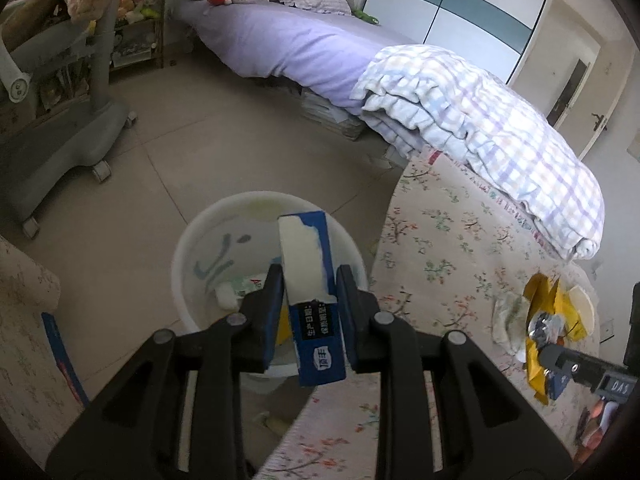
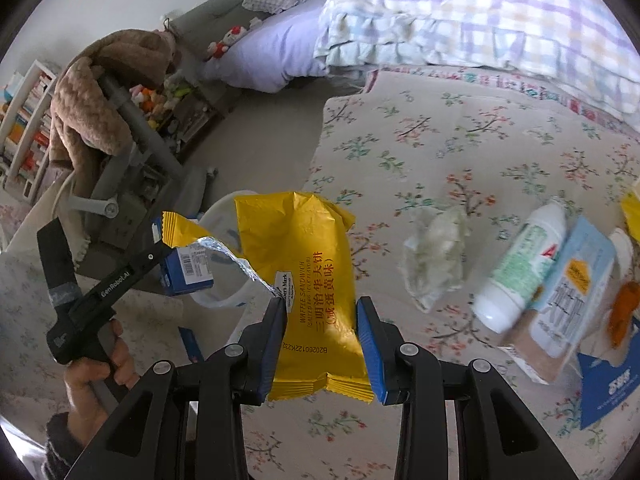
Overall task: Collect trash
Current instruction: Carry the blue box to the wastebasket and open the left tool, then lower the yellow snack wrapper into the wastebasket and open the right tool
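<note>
The left gripper [image 1: 308, 304] holds a blue carton [image 1: 312, 300] upright over the white bin [image 1: 192, 248]; its jaws are narrowly parted, both pads against the carton's sides. The bin stands on the floor just beside the flower-print bed cover [image 1: 440, 240] and already contains a small bottle and scraps. The right gripper [image 2: 322, 336] has its jaws closed partway on a yellow snack wrapper [image 2: 308, 264], gripping it by its lower half, above the cover's edge nearest the bin. Farther from the bin, on the cover, lie a crumpled tissue [image 2: 436, 264], a white bottle [image 2: 520, 268] and a pale blue packet [image 2: 572, 288], the bottle touching the packet. A hand [image 2: 96, 364] grips the left gripper's handle.
</note>
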Motion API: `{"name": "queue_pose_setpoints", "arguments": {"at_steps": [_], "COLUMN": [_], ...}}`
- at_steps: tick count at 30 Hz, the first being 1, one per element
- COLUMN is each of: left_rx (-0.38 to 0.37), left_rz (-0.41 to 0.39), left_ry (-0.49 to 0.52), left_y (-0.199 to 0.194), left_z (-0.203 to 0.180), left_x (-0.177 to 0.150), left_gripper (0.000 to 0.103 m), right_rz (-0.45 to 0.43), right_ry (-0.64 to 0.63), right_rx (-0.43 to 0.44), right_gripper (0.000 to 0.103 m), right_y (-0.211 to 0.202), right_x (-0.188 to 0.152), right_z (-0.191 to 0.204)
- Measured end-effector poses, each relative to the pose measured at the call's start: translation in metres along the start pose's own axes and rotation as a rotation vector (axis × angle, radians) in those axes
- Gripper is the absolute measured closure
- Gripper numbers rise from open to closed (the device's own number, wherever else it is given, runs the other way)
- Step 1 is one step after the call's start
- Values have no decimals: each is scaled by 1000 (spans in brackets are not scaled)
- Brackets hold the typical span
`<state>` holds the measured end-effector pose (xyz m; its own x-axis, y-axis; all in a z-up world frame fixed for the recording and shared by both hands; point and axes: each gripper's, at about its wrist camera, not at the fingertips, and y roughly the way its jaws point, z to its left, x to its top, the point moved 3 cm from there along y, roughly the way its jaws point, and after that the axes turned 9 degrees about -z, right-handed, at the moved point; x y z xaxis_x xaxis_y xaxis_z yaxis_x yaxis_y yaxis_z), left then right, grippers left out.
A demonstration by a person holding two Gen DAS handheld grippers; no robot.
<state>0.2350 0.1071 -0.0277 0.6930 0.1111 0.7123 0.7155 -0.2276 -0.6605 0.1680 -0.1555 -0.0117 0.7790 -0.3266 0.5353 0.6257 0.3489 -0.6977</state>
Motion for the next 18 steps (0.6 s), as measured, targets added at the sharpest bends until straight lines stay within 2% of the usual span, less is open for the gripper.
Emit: {"name": "queue_pose_setpoints", "arguments": {"at_steps": [2, 3, 4, 5, 8, 10, 18], "left_rx": [17, 40, 66, 94, 171, 197, 249], "left_rz": [31, 35, 30, 22, 27, 15, 3], "left_ry": [-23, -44, -62, -74, -83, -77, -66], "left_y": [3, 2, 0, -3, -10, -14, -29], "left_z": [8, 14, 20, 26, 40, 47, 72], "left_x": [-1, -2, -1, -1, -2, -3, -5], "left_gripper": [43, 35, 23, 16, 8, 5, 4], "right_rz": [1, 1, 2, 3, 8, 11, 44], "right_ry": [-17, -25, -35, -40, -58, -70, -103], "right_rx": [-3, -5, -11, -14, -12, -13, -9], "right_gripper": [66, 66, 66, 66, 66, 66, 66], "right_y": [4, 5, 7, 10, 19, 27, 69], "right_x": [3, 3, 5, 7, 10, 12, 14], "right_z": [7, 8, 12, 15, 25, 31, 63]}}
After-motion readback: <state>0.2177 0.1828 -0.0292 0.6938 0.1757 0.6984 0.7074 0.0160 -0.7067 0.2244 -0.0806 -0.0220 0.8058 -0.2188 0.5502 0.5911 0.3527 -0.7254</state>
